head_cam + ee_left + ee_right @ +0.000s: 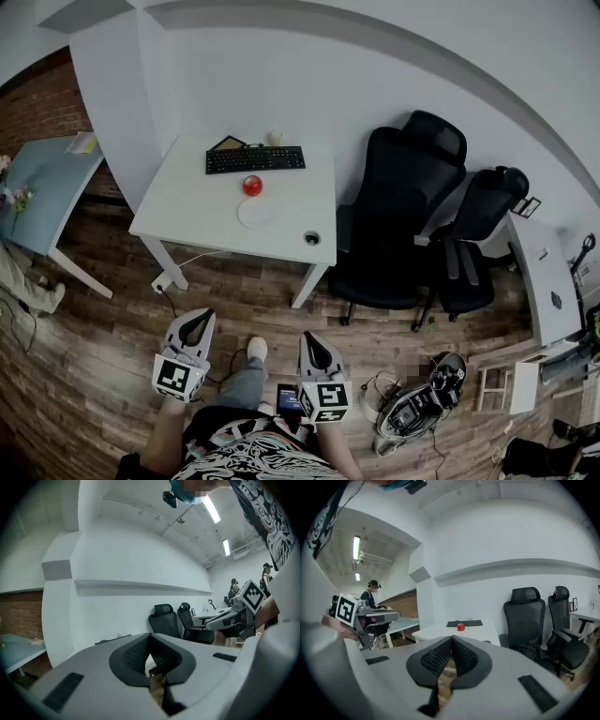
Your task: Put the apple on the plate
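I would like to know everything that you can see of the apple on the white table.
The apple is small, round and red, with smooth skin, and it looks whole. A stem is too small to make out. It rests on the white table, between the black keyboard and the white plate. It lies close to the plate's far edge but not on the plate. Nothing but the table appears to touch it.

My left gripper [150, 644] holds its fingers [133, 656] together, nothing between. Past them I see two black office chairs [164, 620] by the white wall [131, 559], my right gripper [215, 623] off right.
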